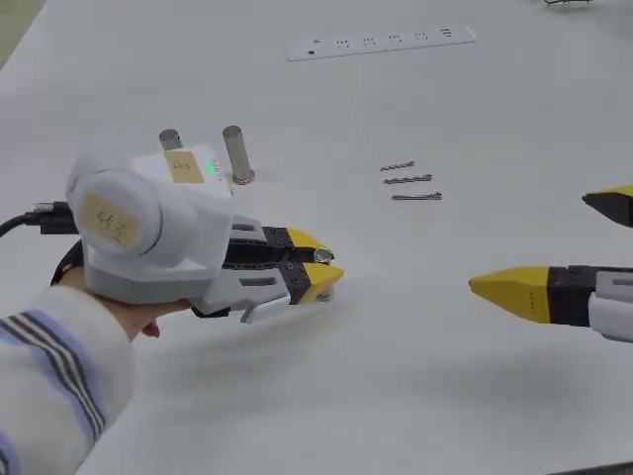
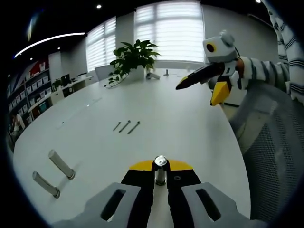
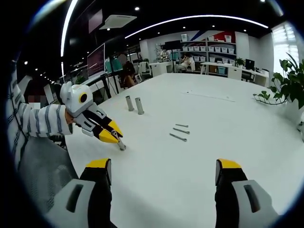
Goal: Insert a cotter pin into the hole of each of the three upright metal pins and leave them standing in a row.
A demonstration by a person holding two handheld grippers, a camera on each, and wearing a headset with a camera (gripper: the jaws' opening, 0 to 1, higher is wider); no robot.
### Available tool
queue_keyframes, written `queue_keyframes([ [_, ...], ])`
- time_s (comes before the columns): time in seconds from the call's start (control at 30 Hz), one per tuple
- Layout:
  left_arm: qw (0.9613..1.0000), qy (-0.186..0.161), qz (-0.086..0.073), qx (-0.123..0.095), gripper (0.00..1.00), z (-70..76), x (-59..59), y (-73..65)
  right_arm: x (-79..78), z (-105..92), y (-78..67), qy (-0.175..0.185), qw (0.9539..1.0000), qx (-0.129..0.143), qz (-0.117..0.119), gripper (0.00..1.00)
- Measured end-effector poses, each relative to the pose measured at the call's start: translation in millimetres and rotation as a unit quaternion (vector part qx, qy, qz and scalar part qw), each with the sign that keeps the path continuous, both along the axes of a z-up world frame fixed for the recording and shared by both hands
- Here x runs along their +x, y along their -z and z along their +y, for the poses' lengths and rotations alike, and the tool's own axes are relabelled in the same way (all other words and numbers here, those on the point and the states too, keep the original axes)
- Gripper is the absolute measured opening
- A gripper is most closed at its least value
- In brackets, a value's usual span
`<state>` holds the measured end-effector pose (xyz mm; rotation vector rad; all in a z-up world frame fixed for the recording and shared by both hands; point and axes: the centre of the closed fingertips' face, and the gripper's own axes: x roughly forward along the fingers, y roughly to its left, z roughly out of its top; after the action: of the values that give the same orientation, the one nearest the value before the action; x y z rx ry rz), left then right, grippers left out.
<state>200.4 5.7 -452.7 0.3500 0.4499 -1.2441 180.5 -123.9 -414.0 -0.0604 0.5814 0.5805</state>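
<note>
**Left hand-held gripper clamped on one metal pin; two pins upright, cotter pins loose**

Task items, left to right in the head view:
- Two upright metal pins [image 1: 235, 153] stand side by side on the white surface [image 1: 396, 386], partly behind the left tool's body. They are plain grey cylinders, and the one in clearer view has a small flange at its foot.
- A third metal pin [image 2: 160, 169] sits between the jaw tips of the left tool. It is short and shiny, with its round end face toward that tool's camera. I cannot tell whether its far end touches the surface.
- Three cotter pins [image 1: 407, 181] lie flat in a short stack of parallel lines, to the right of the standing pins and apart from them. They are thin, grey and unbent.

Room to move:
- The surface is bare between the cotter pins and both tools, and across the whole near half.
- A white power strip [image 1: 381, 43] lies far back, well apart from the work.
- The near edge shows at the bottom right corner of the head view.
- In the left gripper view a potted plant [image 2: 133, 54] stands at the far end.

Grippers:
- The left hand-held gripper [image 1: 320, 265], held in a hand [image 1: 129, 312], lies low and roughly level, pointing right. Its yellow-tipped jaws are pressed onto the third metal pin.
- The right hand-held gripper [image 3: 164, 167] comes in from the right, released. Its jaws are spread wide with nothing between them, and they clear the cotter pins.
</note>
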Motion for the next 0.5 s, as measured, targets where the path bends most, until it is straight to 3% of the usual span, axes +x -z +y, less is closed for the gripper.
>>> queue_keyframes([
  [0.17,1.0,-0.005,0.005,-0.005,0.05,0.5,0.0,0.2,-0.5,0.3,1.3,-0.001,1.0,-0.002,0.001,0.89],
  [0.37,0.9999,-0.001,-0.011,-0.004,0.06,-0.6,0.4,0.6,-2.1,-0.1,3.6,-0.003,1.0,-0.003,0.006,0.89],
  [0.5,0.9999,0.0,-0.013,0.0,0.06,-0.7,1.0,1.0,-2.3,-0.2,3.6,-0.003,1.0,-0.003,0.006,0.89],
])
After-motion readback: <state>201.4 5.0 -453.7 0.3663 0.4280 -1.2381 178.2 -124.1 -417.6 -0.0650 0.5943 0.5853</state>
